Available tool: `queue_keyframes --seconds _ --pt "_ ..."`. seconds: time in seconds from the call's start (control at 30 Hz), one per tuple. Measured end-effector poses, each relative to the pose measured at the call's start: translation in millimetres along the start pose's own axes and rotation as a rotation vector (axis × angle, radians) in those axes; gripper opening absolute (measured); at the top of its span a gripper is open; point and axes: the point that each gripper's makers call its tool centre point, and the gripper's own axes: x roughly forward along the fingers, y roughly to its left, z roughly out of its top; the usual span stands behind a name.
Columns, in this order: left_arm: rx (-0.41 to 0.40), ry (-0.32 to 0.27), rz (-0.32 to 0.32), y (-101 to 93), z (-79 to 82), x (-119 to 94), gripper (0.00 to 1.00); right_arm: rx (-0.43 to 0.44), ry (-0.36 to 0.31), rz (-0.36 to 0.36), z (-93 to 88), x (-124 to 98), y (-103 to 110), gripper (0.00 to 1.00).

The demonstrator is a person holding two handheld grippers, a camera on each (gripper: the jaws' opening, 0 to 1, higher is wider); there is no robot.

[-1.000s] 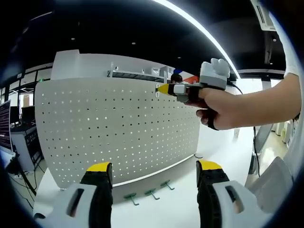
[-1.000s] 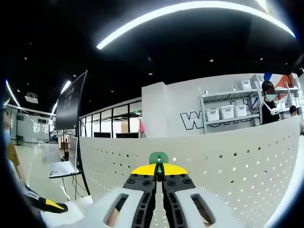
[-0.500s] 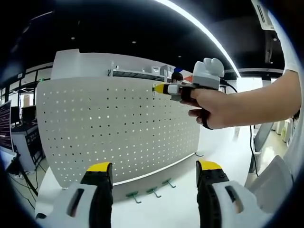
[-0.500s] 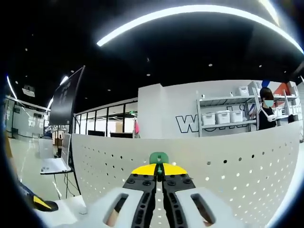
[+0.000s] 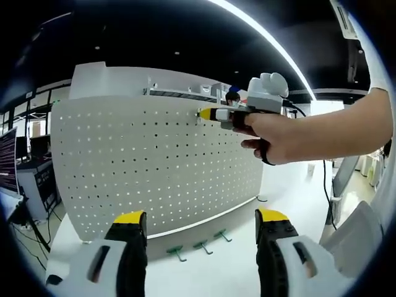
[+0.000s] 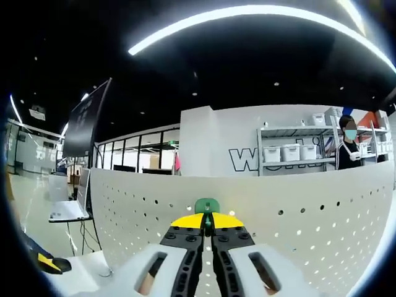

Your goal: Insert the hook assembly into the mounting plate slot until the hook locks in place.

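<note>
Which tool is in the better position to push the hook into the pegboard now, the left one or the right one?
The right tool. It is shut on the green hook at the top rows of the white pegboard. The left tool is open and empty, low, with three spare hooks lying on the table.

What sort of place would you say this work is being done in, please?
Probably a large open office or lab. Behind the white pegboard stand metal shelves with storage bins, glass partitions and a long ceiling light strip. Desks with screens stand to one side.
</note>
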Motion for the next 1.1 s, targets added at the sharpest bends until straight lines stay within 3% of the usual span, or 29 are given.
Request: queue_keyframes --seconds 0.63,0.83,0.93,1.1 --pt "-0.015 0.014 0.015 7.2 -4.3 -0.1 0.72 0.003 0.018 -0.023 -8.5 6.8 -2.8 0.01" --pt "-0.019 0.016 0.018 6.1 -3.3 -1.1 0.71 -0.016 0.027 -0.047 -9.6 9.0 -0.9 0.01" --pt "-0.024 0.021 0.017 5.1 -3.7 -1.3 0.72 -0.068 0.031 -0.058 -10.5 9.6 -1.3 0.01" --pt "-0.003 0.027 0.008 3.6 0.3 -7.8 0.71 -0.05 0.049 -0.114 -10.7 13.3 -0.2 0.01"
